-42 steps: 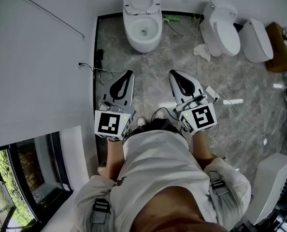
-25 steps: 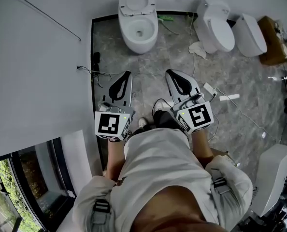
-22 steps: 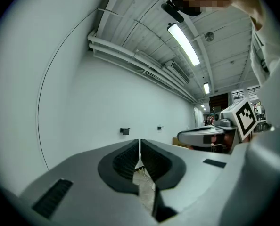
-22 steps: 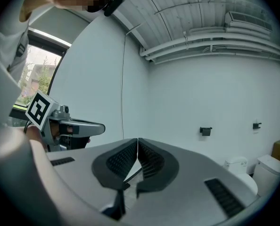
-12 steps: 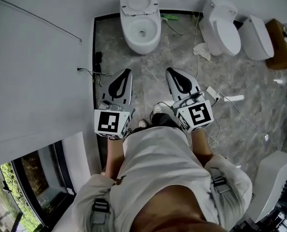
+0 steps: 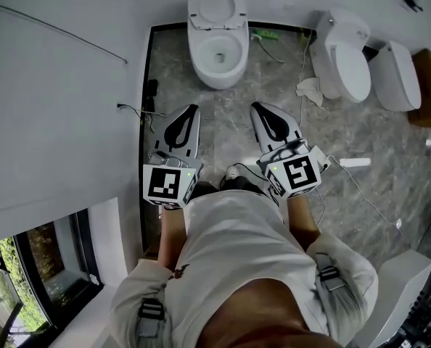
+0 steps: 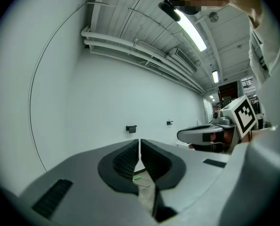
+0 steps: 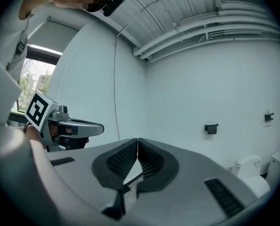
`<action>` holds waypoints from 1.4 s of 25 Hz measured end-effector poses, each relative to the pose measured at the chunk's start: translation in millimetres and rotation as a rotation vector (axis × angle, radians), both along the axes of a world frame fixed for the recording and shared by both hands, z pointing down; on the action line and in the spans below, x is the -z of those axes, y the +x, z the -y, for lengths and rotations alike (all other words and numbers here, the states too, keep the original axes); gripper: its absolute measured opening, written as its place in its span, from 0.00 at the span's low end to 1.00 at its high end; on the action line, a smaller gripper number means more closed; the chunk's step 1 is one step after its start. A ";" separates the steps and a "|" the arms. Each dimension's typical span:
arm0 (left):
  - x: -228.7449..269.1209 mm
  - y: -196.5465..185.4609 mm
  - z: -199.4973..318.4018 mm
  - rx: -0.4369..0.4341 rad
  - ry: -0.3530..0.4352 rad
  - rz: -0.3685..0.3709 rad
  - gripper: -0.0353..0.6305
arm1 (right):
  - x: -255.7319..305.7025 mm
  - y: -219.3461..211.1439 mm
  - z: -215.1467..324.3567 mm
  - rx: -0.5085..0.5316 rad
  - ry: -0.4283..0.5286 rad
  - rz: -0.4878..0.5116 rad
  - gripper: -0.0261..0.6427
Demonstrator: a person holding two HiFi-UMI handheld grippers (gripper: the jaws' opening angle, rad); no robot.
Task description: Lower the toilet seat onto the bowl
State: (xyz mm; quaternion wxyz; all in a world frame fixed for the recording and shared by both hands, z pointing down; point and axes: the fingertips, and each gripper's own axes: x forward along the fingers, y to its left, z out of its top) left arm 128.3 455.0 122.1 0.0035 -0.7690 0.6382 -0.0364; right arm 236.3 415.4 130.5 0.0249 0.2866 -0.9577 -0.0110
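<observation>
Two grippers are held nearest, the left gripper (image 6: 189, 116) and the right gripper (image 6: 261, 113), each with jaws pressed together and nothing gripped. Beyond, three toilets are counted: one ahead, its seat (image 6: 216, 3) raised behind the bowl (image 6: 217, 53), and two shut toilets (image 6: 344, 58) at the right.

Toilets: three — open toilet (image 6: 217, 49), lidded toilet (image 6: 344, 60), second lidded toilet (image 6: 398, 75). Grippers: two, both mine — left gripper (image 6: 193, 109), right gripper (image 6: 258, 108). Black wall brackets: two, near bracket (image 8: 211, 127), far bracket (image 8: 269, 117). Crumpled rag (image 6: 310, 87): one. Green item (image 6: 263, 33): one. Cardboard box (image 6: 429, 78): one.
</observation>
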 end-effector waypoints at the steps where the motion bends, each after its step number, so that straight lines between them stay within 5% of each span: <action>1: 0.2 1.3 4.6 0.006 0.001 0.000 0.10 | -0.6 0.9 5.0 0.007 -0.002 0.000 0.07; 14: -4.0 -12.2 53.1 0.005 0.002 -0.008 0.09 | -7.9 -17.1 53.9 0.024 -0.024 0.000 0.07; 35: -9.0 -140.9 173.2 -0.137 -0.006 -0.027 0.09 | -9.5 -136.2 158.6 -0.135 -0.035 -0.050 0.07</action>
